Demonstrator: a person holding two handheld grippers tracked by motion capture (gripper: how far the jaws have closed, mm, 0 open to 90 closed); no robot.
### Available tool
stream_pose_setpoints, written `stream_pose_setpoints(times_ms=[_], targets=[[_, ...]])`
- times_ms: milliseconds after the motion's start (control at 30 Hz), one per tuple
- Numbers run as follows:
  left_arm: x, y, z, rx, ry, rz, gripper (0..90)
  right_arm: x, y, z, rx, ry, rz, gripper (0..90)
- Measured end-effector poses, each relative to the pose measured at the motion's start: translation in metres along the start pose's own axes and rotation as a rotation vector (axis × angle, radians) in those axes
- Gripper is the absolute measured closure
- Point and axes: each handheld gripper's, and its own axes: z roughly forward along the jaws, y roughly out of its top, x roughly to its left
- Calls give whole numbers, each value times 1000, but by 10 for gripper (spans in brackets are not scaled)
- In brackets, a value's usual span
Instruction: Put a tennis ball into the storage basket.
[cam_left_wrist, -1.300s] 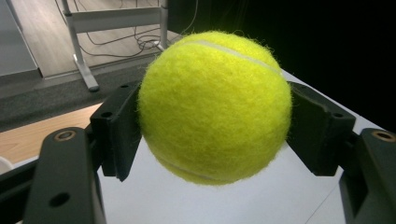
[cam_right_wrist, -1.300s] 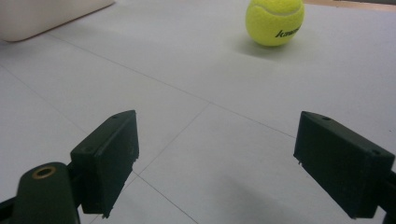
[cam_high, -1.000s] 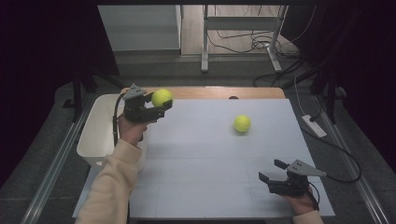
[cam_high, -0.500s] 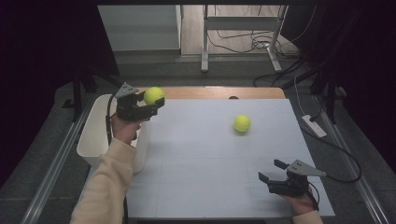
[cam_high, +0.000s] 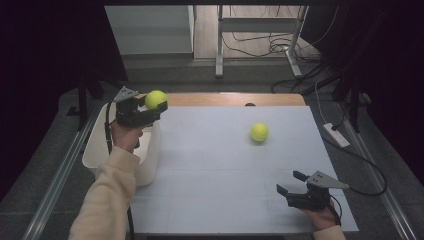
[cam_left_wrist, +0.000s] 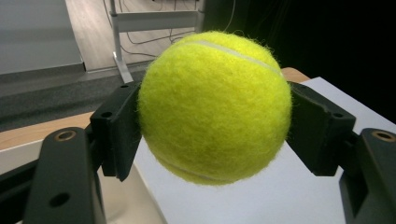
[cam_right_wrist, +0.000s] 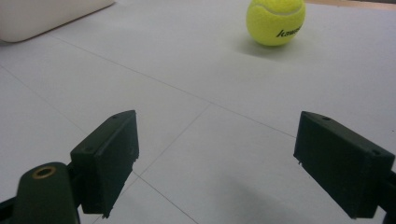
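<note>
My left gripper (cam_high: 156, 105) is shut on a yellow-green tennis ball (cam_high: 155, 99), held in the air over the right rim of a white bin (cam_high: 94, 159) at the table's left edge. In the left gripper view the ball (cam_left_wrist: 215, 105) sits squeezed between both black jaws. A second tennis ball (cam_high: 259, 132) lies on the white table top, right of centre; the right gripper view shows this ball (cam_right_wrist: 276, 19) far ahead. My right gripper (cam_high: 292, 183) rests open near the front right corner, with nothing between its jaws (cam_right_wrist: 215, 163).
The white table surface (cam_high: 215, 165) has a wooden strip (cam_high: 225, 99) along its far edge. A cable and a white power strip (cam_high: 336, 135) lie on the floor to the right. A metal frame (cam_high: 220, 45) stands behind the table.
My left gripper has carried the ball leftward, from above the table's left part to above the bin's rim. The right gripper and the loose ball have stayed put.
</note>
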Motion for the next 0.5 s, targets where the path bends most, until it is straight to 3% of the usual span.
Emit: stream_pose_setpoints(times_ms=[500], targets=[[15, -2, -9, 4, 51, -11, 267, 0, 0, 0, 2, -2, -4, 139]])
